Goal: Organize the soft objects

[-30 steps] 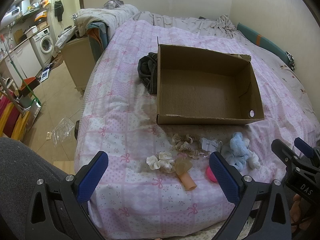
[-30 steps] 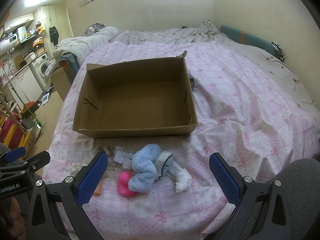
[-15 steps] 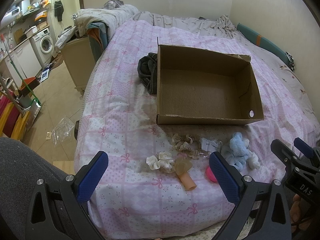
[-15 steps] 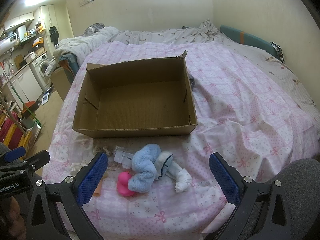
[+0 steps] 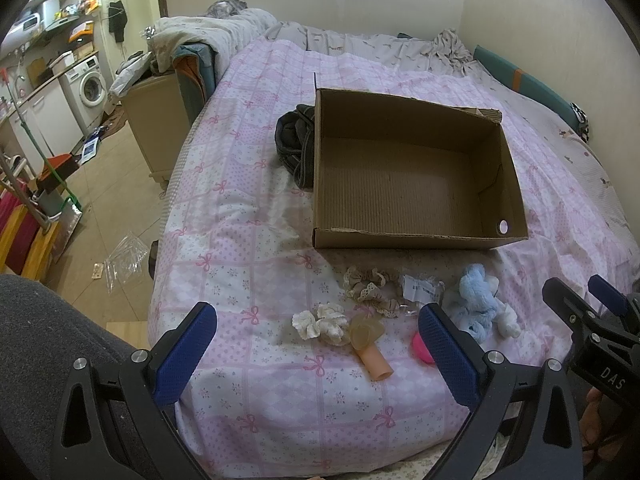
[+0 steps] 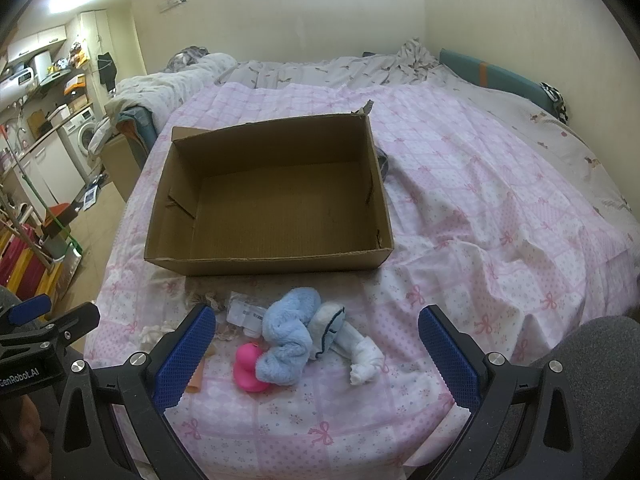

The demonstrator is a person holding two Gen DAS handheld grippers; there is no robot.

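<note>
Between the right tongs [image 6: 318, 354], spread wide and empty, lies the blue plush [image 6: 289, 338], long axis toward 1 o'clock. Left tongs [image 5: 316, 354], equally spread and empty, have it at 2 o'clock; the right is nearer. Box [image 6: 276, 258] stands empty at 12.

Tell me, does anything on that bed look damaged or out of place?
The cardboard box has a ragged, torn far corner and a small round hole in one side wall. A dark bundle of clothing is wedged against its outside. The box itself is empty.
</note>
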